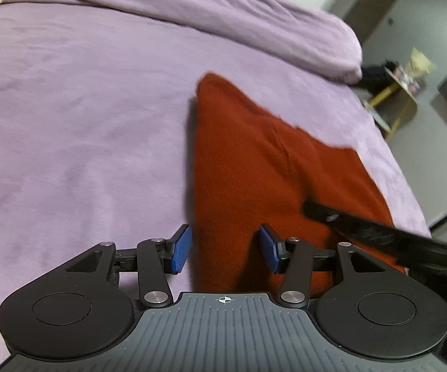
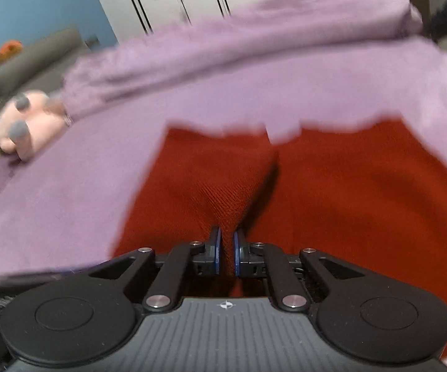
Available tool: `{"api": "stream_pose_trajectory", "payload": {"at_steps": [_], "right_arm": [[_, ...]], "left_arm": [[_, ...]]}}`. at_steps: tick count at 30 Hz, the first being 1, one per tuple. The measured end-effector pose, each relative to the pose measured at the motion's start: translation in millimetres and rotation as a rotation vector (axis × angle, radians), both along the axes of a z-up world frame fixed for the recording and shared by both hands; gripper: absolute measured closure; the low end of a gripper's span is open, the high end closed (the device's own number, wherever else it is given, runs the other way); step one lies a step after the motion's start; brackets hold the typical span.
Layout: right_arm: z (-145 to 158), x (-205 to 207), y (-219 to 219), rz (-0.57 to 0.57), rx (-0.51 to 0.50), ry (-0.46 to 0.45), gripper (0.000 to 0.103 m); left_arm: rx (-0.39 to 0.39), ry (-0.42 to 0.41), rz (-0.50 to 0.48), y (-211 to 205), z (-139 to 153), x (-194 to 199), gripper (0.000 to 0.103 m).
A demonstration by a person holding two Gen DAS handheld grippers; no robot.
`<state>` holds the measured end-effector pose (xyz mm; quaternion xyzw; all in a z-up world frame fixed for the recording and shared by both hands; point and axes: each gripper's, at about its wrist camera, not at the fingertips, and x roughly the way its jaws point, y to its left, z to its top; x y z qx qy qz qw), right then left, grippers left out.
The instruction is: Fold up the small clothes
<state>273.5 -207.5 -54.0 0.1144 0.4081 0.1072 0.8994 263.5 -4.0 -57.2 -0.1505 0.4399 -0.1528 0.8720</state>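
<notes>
A rust-red pair of small shorts (image 1: pixel 254 161) lies on the purple bed cover (image 1: pixel 84 124). My left gripper (image 1: pixel 226 252) is open, its blue pads astride the garment's near left edge, just above it. In the right wrist view the red garment (image 2: pixel 347 192) spreads ahead with two leg parts and a dark crease between them. My right gripper (image 2: pixel 227 252) is nearly closed, pinching a raised fold of the red fabric. The right gripper's black arm also shows in the left wrist view (image 1: pixel 362 229), over the garment's right side.
A bunched purple duvet (image 1: pixel 223 15) lies along the far side of the bed. A pink soft toy (image 2: pixel 25 121) sits at the bed's left. A small yellow-legged side table (image 1: pixel 400 93) stands beyond the bed's right edge. A grey sofa (image 2: pixel 31 55) and white wardrobes are behind.
</notes>
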Motion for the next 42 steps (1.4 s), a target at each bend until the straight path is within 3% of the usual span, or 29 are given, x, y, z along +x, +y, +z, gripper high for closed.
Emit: {"api": "stream_pose_trajectory", "payload": {"at_steps": [3, 5, 6, 9, 12, 16, 18, 20, 21, 22, 26, 30, 33, 35, 38, 40, 42], "right_arm": [[1, -1, -13, 0.003, 0.066, -0.024, 0.088], [7, -2, -33, -0.041, 0.156, -0.033, 0.062], [6, -2, -44, -0.072, 0.176, -0.029, 0.043], [-4, 8, -71, -0.139, 0.286, 0.026, 0.043], [-23, 25, -80, -0.12, 0.459, 0.107, 0.046], [-30, 45, -57, -0.061, 0.502, 0.124, 0.049], [-28, 51, -43, -0.041, 0.464, 0.121, 0.056], [-19, 51, -30, -0.02, 0.358, 0.083, 0.071], [-13, 50, -25, -0.012, 0.296, 0.059, 0.084], [-6, 46, -19, 0.0, 0.223, 0.031, 0.087], [23, 27, 11, 0.077, -0.056, -0.112, 0.091], [50, 10, 21, 0.092, -0.182, -0.228, 0.092], [71, -4, 5, 0.042, -0.238, -0.309, 0.092], [72, -9, -16, -0.018, -0.263, -0.304, 0.092], [53, -16, -44, -0.09, -0.378, -0.267, 0.092], [32, -13, -67, -0.131, -0.33, -0.172, 0.09], [14, -12, -94, -0.172, -0.195, -0.081, 0.086]], "left_arm": [[0.026, 0.011, -0.018, -8, -7, 4, 0.045], [0.016, 0.014, -0.016, -5, -7, 6, 0.045], [0.01, 0.019, -0.016, -4, -7, 6, 0.045], [0.013, 0.017, -0.017, -5, -9, 6, 0.043], [0.024, 0.013, -0.015, -9, -9, 5, 0.042], [0.021, 0.018, -0.012, -8, -9, 4, 0.042], [0.026, 0.018, -0.012, -9, -9, 5, 0.042], [0.032, 0.012, -0.01, -8, -7, 3, 0.042], [0.033, 0.003, -0.008, -8, -4, -1, 0.045], [0.032, -0.013, -0.014, -7, 0, -7, 0.046], [0.063, -0.085, -0.1, -15, 13, -42, 0.043], [0.168, -0.053, -0.124, -29, 1, -46, 0.046], [0.149, -0.036, -0.087, -32, 0, -40, 0.049], [0.131, -0.049, -0.075, -38, 4, -36, 0.047], [0.12, -0.04, -0.086, -52, 4, -30, 0.048], [0.124, -0.04, -0.105, -61, 1, -29, 0.048], [0.133, -0.048, -0.12, -66, 0, -31, 0.048]]}}
